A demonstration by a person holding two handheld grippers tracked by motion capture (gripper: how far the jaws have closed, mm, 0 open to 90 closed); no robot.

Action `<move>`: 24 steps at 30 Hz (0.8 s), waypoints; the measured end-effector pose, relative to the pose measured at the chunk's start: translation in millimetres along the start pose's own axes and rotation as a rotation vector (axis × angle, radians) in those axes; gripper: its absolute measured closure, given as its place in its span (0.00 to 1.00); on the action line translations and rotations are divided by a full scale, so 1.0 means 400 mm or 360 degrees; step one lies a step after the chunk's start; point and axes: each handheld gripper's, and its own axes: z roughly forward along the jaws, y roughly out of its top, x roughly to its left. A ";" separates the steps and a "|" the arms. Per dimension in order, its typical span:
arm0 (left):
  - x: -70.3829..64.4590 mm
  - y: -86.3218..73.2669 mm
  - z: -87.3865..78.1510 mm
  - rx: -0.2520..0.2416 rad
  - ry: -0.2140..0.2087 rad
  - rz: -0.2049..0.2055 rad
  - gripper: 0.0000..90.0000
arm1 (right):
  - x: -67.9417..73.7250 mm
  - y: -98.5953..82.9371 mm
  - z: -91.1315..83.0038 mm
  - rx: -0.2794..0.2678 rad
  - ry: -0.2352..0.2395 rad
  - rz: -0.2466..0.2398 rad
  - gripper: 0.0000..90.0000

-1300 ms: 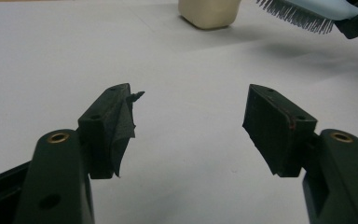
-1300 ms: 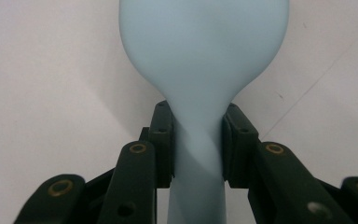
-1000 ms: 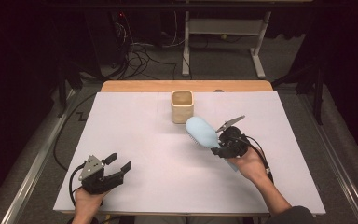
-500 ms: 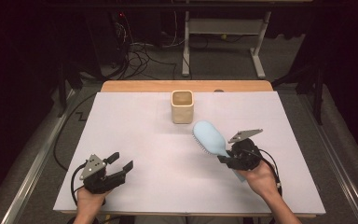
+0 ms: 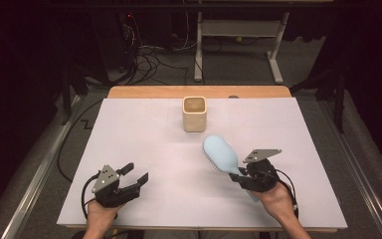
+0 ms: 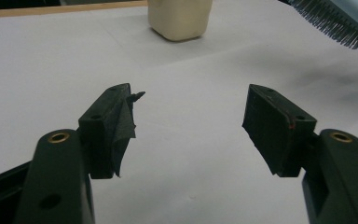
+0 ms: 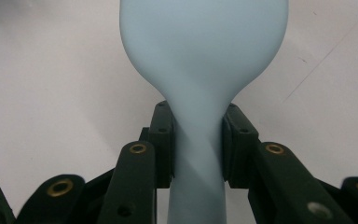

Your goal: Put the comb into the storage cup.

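The hairbrush (image 5: 221, 155) is pale blue, smooth plastic — a rounded oval head narrowing to a slim handle, with short dark bristles along its underside. It sits at the right near part of the white table (image 5: 144, 129), its head angled toward the far left, held above the surface. Beyond it stands a cream cup (image 5: 194, 113), square-mouthed with rounded corners; its inside is too dim to read. The handle's end is hidden under the right gripper (image 5: 243, 175), whose black jaws pinch the narrow neck from both sides. The left gripper (image 5: 135, 175) rests near left — jaws spread wide, nothing between them.
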 end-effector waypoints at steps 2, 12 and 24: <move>-0.006 0.003 0.003 -0.0002 -0.0009 0.0004 0.38 | 0.002 -0.004 -0.001 -0.0022 0.0004 0.0002 0.78; -0.030 0.021 0.019 -0.0027 -0.0066 0.0016 0.38 | 0.027 -0.008 0.000 -0.0063 0.0027 -0.0031 0.78; -0.054 0.049 0.038 -0.0048 -0.0147 0.0013 0.36 | 0.046 -0.005 0.004 -0.0103 0.0062 -0.0048 0.78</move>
